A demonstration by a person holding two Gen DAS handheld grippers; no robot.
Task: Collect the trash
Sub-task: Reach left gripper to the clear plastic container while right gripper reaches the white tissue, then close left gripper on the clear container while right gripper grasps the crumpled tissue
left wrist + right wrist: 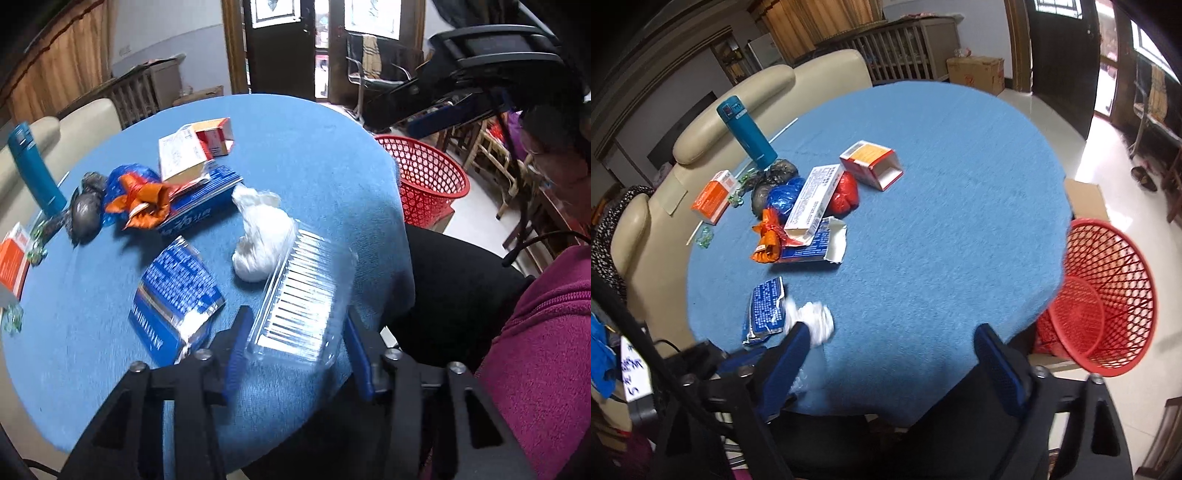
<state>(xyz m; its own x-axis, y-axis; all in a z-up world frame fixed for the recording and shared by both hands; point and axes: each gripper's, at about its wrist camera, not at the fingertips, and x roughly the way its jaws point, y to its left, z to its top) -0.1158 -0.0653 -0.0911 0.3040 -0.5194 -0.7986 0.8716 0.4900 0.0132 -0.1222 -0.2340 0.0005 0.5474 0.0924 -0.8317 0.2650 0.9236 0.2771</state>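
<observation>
We see the clamshell tray (pixel 299 295) at the worktop's (pixel 314 155) near edge, between the left tool's (pixel 295 350) fingers. A wad of tissue (pixel 258 236) touches it at eleven o'clock; a flat packet (pixel 177 295) lies at nine. The heap of boxes (pixel 192 166) sits farther at eleven, the flask (pixel 33 170) beyond. The basket (pixel 424 177) stands on the floor at two o'clock.

My left tool (pixel 295 341) angled down, fingers either side of something not yet clamped, my right tool (pixel 892 350) angled down, fingers apart, empty
</observation>
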